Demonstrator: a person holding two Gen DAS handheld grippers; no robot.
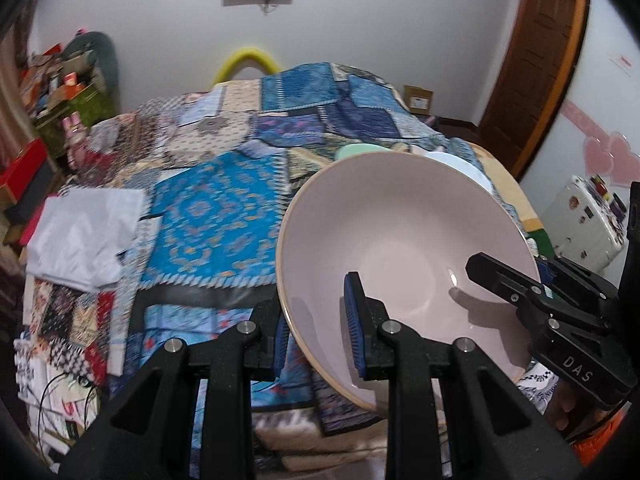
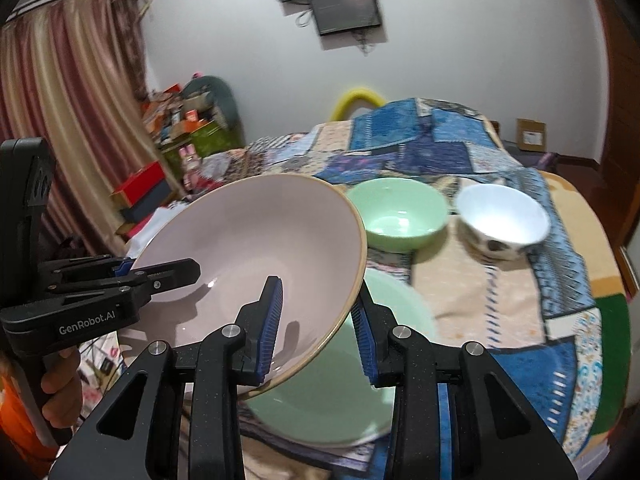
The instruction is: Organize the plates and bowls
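- Left wrist view: the left tool (image 1: 320,344) straddles the near rim of a large pink bowl (image 1: 404,248), one finger inside, one outside. They look closed on the rim, though contact is not certain.
- Right wrist view: the right tool (image 2: 318,330) stands likewise across the opposite rim of the pink bowl (image 2: 248,248), which is tilted and held above a pale green plate (image 2: 332,396) at lower centre.
- At upper right of that frame, a green bowl (image 2: 400,216) and a white bowl (image 2: 504,220) sit side by side on the patchwork cloth (image 2: 520,280).
- The step appears to be carrying the pink bowl to a stacking spot. The next move likely calls for levelling it, lowering both tools together, then releasing.
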